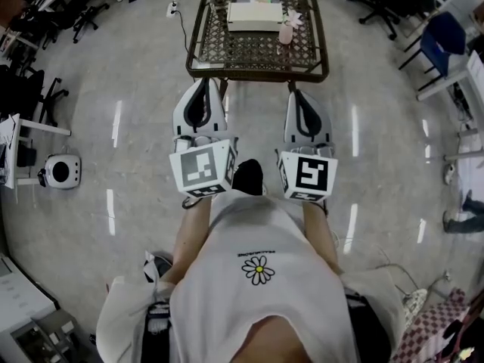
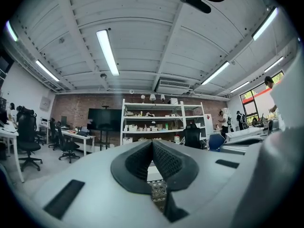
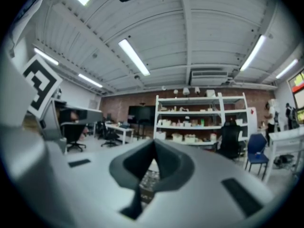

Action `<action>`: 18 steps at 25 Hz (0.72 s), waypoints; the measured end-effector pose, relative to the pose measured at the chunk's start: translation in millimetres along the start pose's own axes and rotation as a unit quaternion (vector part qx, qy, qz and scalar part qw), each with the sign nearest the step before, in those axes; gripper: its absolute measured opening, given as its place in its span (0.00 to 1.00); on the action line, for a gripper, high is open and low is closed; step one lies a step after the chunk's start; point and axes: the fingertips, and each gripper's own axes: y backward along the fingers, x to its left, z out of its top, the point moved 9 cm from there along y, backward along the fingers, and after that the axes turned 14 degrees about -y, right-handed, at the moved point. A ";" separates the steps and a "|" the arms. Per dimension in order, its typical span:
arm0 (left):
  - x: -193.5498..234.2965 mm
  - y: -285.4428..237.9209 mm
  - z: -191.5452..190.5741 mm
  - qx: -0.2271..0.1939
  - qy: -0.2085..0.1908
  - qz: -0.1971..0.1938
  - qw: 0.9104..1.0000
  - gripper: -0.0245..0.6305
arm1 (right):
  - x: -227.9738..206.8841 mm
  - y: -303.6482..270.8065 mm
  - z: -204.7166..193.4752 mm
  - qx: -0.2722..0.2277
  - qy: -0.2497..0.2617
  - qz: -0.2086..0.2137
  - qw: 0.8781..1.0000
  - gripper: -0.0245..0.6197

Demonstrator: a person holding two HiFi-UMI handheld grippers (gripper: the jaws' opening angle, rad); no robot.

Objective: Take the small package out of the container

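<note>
Where the person stands: on the grey floor [image 1: 113, 89], facing a lattice tabletop [image 1: 257, 55] a little way ahead.
Left gripper [image 1: 204, 83]: held level, its tip close to the tabletop's near rim; fingers pressed together with nothing between them.
Right gripper [image 1: 297, 95]: level beside the left one and apart from it, tip also near that rim; fingers pressed together, pinching nothing.
Container [image 1: 255, 15]: a flat white box on the far side of the tabletop, well apart from both grippers.
Small package: too small to make out in the container.
Pink thing [image 1: 286, 32]: small, upright, just beside the container's right edge; whether they touch cannot be told.
Background: a white shelf [image 2: 159, 122] against a brick wall, with office chairs [image 2: 26, 137] around.
</note>
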 end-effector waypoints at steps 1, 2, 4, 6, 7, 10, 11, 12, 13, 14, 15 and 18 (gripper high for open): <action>-0.7 -3.5 0.7 -0.004 0.004 0.000 1.000 0.07 | -2.1 -0.5 1.5 -0.002 0.003 -0.001 1.000 0.09; -1.4 -6.7 1.9 -0.008 0.007 -0.001 1.000 0.07 | -4.0 -0.6 3.6 -0.007 0.003 -0.001 1.000 0.09; -4.1 -12.3 4.8 -0.012 0.008 -0.003 1.000 0.07 | -8.1 -0.6 7.5 -0.022 -0.004 -0.002 1.000 0.09; -6.9 -19.9 7.0 -0.018 0.004 -0.008 1.000 0.07 | -13.0 -3.0 7.0 -0.025 -0.018 -0.007 1.000 0.09; -7.4 -24.3 7.2 -0.022 0.001 -0.011 1.000 0.07 | -14.8 -5.7 4.8 -0.022 -0.024 -0.009 0.999 0.09; -6.4 -41.3 4.8 -0.036 -0.018 -0.012 0.999 0.07 | -18.7 -19.8 0.9 -0.023 -0.019 -0.011 0.999 0.09; -5.6 -50.0 4.7 -0.040 -0.021 -0.012 0.999 0.07 | -21.2 -26.4 3.0 -0.028 -0.014 -0.012 0.999 0.09; -4.6 -59.6 4.9 -0.044 -0.018 -0.013 0.999 0.07 | -24.4 -33.5 6.4 -0.035 -0.010 -0.013 0.999 0.09; -3.2 -69.5 5.1 -0.046 -0.010 -0.015 0.999 0.07 | -27.8 -40.8 10.0 -0.041 -0.008 -0.014 0.999 0.09; -1.4 -79.3 5.0 -0.048 -0.003 -0.017 0.999 0.07 | -30.8 -48.4 13.0 -0.048 -0.008 -0.016 0.999 0.09; 0.6 -89.1 4.5 -0.050 0.000 -0.019 0.999 0.07 | -33.3 -56.6 15.2 -0.055 -0.009 -0.018 0.998 0.09; 6.9 -124.1 3.1 -0.062 0.000 -0.024 0.998 0.07 | -40.0 -88.4 22.6 -0.075 -0.006 -0.023 0.997 0.09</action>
